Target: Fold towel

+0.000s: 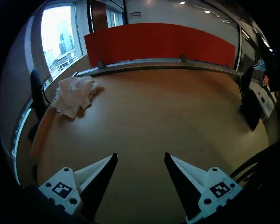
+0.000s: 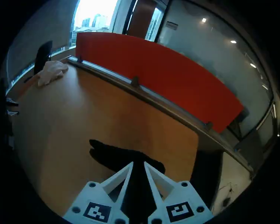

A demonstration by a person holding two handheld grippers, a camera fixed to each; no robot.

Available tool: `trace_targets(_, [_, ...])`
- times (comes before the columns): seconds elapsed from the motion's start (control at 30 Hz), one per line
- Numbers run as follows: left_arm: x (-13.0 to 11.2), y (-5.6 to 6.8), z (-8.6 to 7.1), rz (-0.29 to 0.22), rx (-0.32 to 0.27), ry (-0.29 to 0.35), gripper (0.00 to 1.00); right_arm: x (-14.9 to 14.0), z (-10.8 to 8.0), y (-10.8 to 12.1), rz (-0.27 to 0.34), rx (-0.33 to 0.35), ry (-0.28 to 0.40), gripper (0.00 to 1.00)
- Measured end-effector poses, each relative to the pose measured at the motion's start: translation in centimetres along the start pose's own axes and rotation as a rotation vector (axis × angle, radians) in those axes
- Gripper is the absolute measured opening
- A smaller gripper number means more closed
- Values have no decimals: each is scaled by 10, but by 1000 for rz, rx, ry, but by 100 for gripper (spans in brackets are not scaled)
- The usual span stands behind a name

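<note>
A black towel (image 2: 114, 155) lies on the wooden table (image 2: 84, 112) near its right end, bunched and running in between my fingers. My right gripper (image 2: 138, 163) is shut on it, with only a narrow dark strip of cloth between the jaws. A crumpled white towel (image 1: 73, 95) sits at the table's far left corner, also seen in the right gripper view as a pale white towel (image 2: 51, 71). My left gripper (image 1: 140, 154) hovers open over bare tabletop, well short of the white towel and to its right, with nothing between its fingers.
A red partition (image 1: 158, 43) runs along the table's far edge behind a grey rail (image 1: 147, 64). A dark office chair (image 1: 36, 93) stands past the left end by the window. A dark shape (image 1: 250, 106) stands at the table's right end.
</note>
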State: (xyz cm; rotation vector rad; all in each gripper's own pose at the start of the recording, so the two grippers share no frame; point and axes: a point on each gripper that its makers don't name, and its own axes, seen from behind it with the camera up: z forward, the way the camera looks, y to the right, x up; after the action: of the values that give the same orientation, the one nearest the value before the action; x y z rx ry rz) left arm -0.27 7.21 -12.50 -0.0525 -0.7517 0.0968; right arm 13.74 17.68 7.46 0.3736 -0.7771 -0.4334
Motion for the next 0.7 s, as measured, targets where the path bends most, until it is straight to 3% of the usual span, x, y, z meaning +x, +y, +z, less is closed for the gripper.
trace_targets(0.27, [1,9,1,13,-10,-4,94,-29,-15,11,24,-17,-19,5])
trace_targets(0.7, [-3,21,0,23,-24,-17,93,-110,-40,11,107,-56,-76,4])
